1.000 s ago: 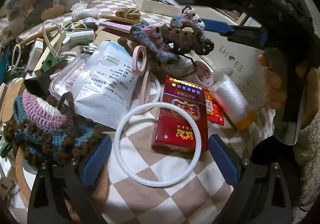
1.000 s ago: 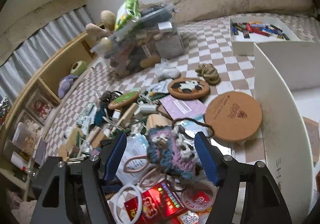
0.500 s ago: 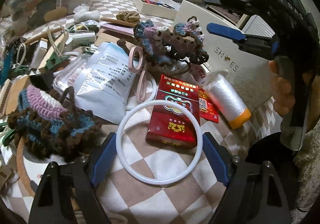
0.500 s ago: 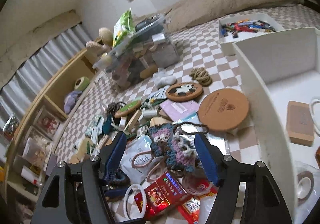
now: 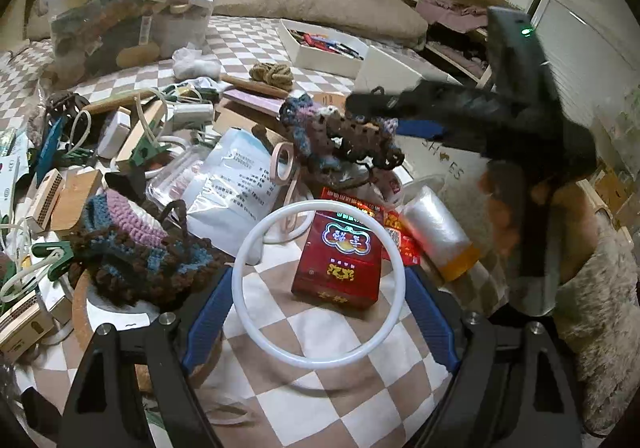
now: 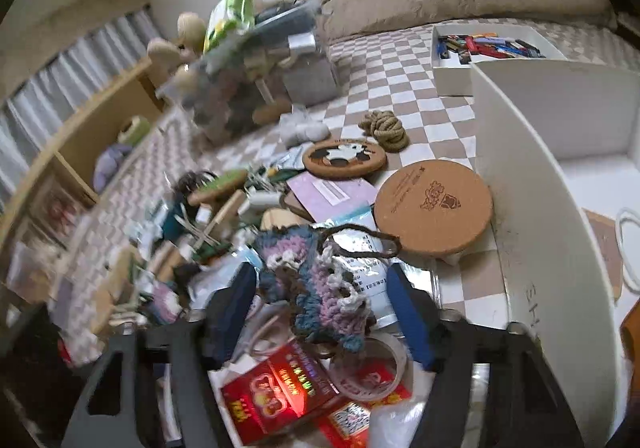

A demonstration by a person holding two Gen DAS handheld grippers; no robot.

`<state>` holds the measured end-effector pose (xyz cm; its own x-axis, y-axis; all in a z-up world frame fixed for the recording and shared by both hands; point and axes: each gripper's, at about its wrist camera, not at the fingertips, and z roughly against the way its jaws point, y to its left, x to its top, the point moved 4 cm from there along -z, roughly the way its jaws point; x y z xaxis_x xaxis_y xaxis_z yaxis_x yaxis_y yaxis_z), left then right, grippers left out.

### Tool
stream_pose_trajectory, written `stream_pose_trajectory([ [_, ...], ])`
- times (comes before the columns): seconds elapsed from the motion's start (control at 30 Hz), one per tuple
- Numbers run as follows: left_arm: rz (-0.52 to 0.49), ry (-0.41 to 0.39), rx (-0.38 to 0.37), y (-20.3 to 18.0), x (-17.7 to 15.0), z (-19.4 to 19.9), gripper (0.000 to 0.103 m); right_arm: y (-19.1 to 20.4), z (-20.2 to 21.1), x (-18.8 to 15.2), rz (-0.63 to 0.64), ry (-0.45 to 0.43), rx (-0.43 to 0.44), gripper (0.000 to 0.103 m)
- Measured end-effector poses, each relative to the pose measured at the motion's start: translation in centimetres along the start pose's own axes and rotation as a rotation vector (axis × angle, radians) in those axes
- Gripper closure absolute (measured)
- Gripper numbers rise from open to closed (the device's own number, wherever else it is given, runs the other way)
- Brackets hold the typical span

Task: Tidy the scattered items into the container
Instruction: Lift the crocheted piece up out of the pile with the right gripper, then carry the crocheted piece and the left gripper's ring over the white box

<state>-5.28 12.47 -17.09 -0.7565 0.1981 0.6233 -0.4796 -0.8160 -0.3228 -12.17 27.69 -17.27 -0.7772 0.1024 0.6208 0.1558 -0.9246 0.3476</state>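
My left gripper (image 5: 318,312) holds a white plastic ring (image 5: 319,284) between its blue pads, lifted a little above the checkered cloth and a red box (image 5: 340,260). My right gripper (image 6: 324,308) stands open around a blue, purple and white crochet piece (image 6: 316,288); it also shows in the left wrist view (image 5: 340,136), with the right gripper (image 5: 404,116) over it. The white shoe-box container (image 6: 540,232) stands to the right and holds another white ring (image 6: 628,248) and a brown card.
Scattered around are a second crochet piece (image 5: 136,244), a white paper packet (image 5: 236,184), a plastic film roll (image 5: 436,232), cork coasters (image 6: 434,204), a rope knot (image 6: 384,128), tape roll (image 6: 372,368), a small tray of pens (image 6: 492,48) and a clear bin (image 5: 124,16).
My left gripper has closed on the white ring and raised it off the cloth. My right gripper has lowered around the crochet piece beside the box wall.
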Motion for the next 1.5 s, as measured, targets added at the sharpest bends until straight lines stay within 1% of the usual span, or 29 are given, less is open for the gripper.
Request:
stream_pose_trajectory([
  [0.03,0.000,-0.005,0.002,-0.1,0.1,0.1,0.018,0.1,-0.3,-0.1,0.010,0.008,-0.006,0.058],
  [0.1,0.000,-0.012,0.005,-0.1,0.3,0.3,0.018,0.1,-0.6,-0.4,0.022,0.026,-0.008,0.075],
  [0.17,-0.002,-0.021,0.009,-0.2,0.4,0.6,0.018,0.3,-0.2,-0.6,0.019,0.024,0.027,0.083],
  [0.2,-0.002,-0.028,0.011,-0.2,0.4,0.8,0.018,0.6,0.3,-0.6,0.026,0.011,0.048,0.084],
  [0.33,0.001,-0.054,0.045,0.0,1.0,1.3,0.018,1.8,2.2,-0.5,0.062,-0.043,0.071,0.085],
  [0.4,0.002,-0.062,0.046,-0.1,1.2,1.5,0.018,2.3,3.4,-0.6,0.067,-0.068,0.100,0.086],
  [0.47,0.002,-0.070,0.051,-0.2,1.5,1.7,0.018,2.7,4.2,-0.5,0.070,-0.090,0.110,0.086],
  [0.63,-0.006,-0.086,0.060,-0.8,2.3,2.4,0.018,3.2,6.0,0.1,0.059,-0.132,0.145,0.086],
  [0.73,-0.014,-0.106,0.053,-1.3,3.0,3.1,0.018,2.9,7.4,0.7,0.034,-0.168,0.164,0.086],
  [1.07,-0.067,-0.181,0.047,-3.7,6.5,5.5,0.018,1.7,10.9,2.6,-0.003,-0.239,0.180,0.086],
  [1.37,-0.086,-0.223,0.054,-5.7,9.5,7.0,0.018,2.3,16.3,5.9,0.042,-0.346,0.173,0.086],
  [1.5,-0.095,-0.246,0.050,-6.5,10.6,7.7,0.018,2.7,18.7,7.4,0.075,-0.391,0.150,0.086],
])
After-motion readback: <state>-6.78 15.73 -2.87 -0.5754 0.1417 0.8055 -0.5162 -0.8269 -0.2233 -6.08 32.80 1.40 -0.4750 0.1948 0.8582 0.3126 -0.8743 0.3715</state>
